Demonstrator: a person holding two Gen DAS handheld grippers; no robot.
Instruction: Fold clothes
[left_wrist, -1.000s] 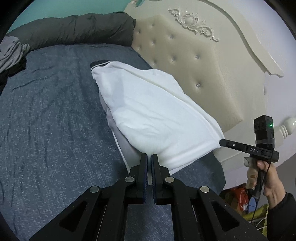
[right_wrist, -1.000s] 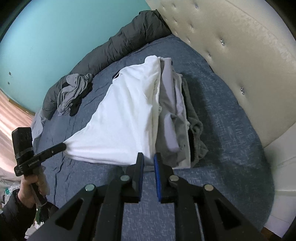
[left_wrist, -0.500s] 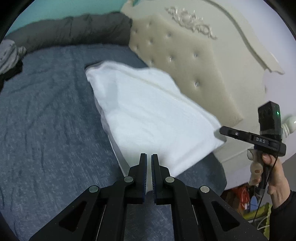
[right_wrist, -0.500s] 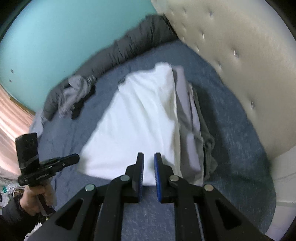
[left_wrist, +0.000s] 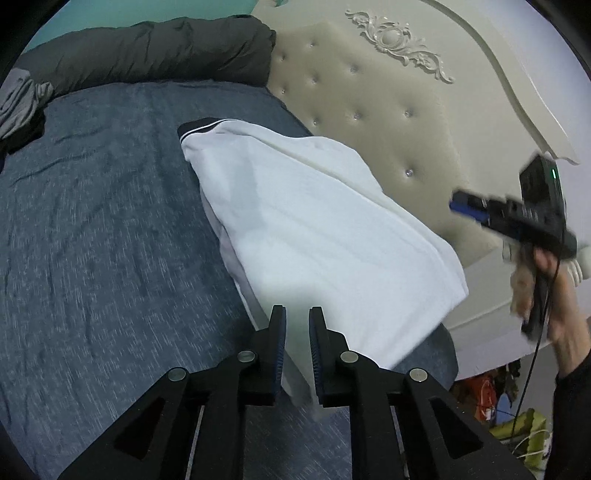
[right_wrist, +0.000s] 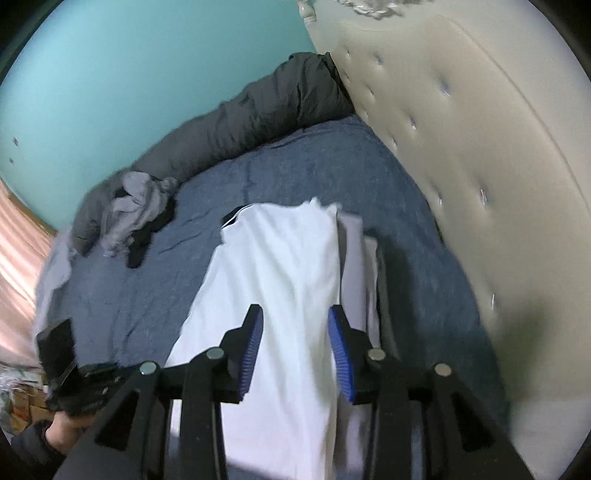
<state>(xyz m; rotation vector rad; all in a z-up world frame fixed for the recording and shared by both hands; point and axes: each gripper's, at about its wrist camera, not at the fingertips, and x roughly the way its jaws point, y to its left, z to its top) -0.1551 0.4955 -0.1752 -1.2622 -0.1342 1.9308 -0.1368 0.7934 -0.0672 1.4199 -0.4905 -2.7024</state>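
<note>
White shirt (left_wrist: 317, 236): folded, lies on the blue bed (left_wrist: 92, 236) atop a stack of folded grey garments (right_wrist: 356, 258), beside the cream tufted headboard (left_wrist: 373, 122).
Left gripper (left_wrist: 297, 325): jaws just opening, narrowly parted over the shirt's near edge, pads not pressing the cloth.
Right gripper (right_wrist: 297, 325): jaws just opening, wide apart above the shirt, released.
Dark rolled duvet (left_wrist: 147, 48) along the far edge; crumpled grey clothes (right_wrist: 136, 210) beside it.
</note>
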